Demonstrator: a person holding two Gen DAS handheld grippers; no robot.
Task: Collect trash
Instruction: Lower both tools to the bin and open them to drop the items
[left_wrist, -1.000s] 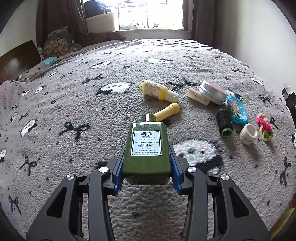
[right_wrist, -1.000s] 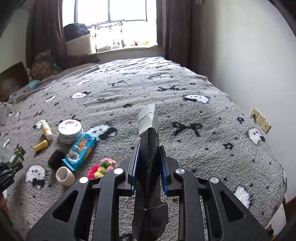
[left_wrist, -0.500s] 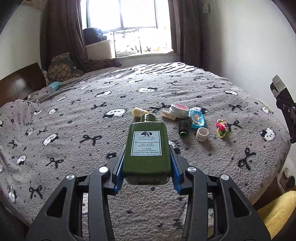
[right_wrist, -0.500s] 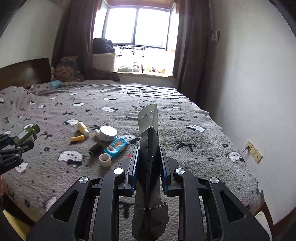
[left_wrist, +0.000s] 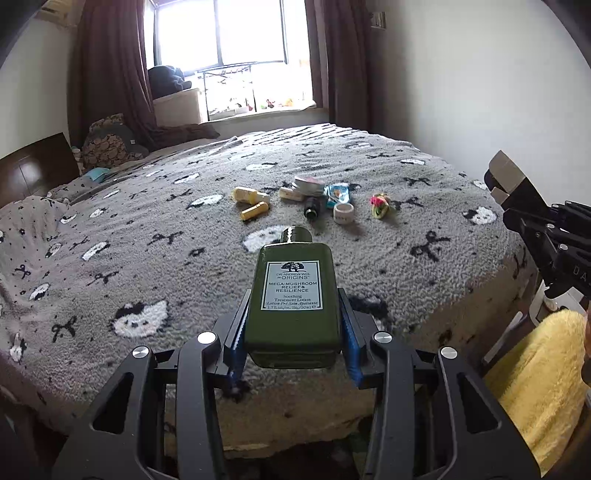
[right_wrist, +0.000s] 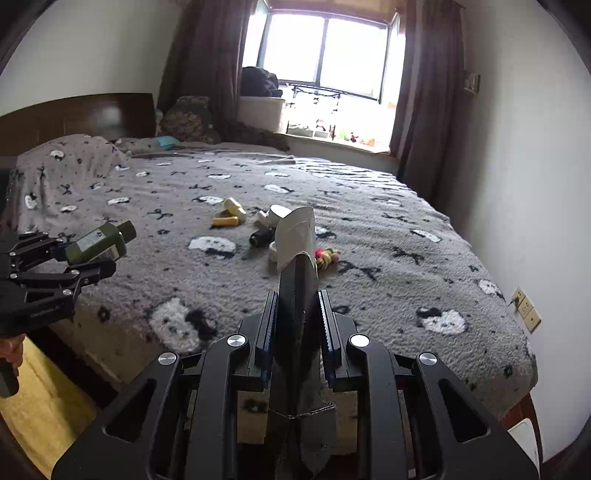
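Grey bedspread below you: your left gripper clamps the green lotion bottle, neck toward 12 o'clock. Your right gripper, pinching a dark carton, sits at 3 o'clock, well apart.

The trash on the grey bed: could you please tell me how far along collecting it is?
Done: nothing visibly binned. In hand: left gripper clamps the green lotion bottle; right gripper clamps a flattened black carton. Left on the grey blanket: yellow tubes, round tin, blue packet, white jar.

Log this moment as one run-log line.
left claw: shut on green lotion bottle | right claw: shut on flattened black carton | both held off the bed | small items left on blanket
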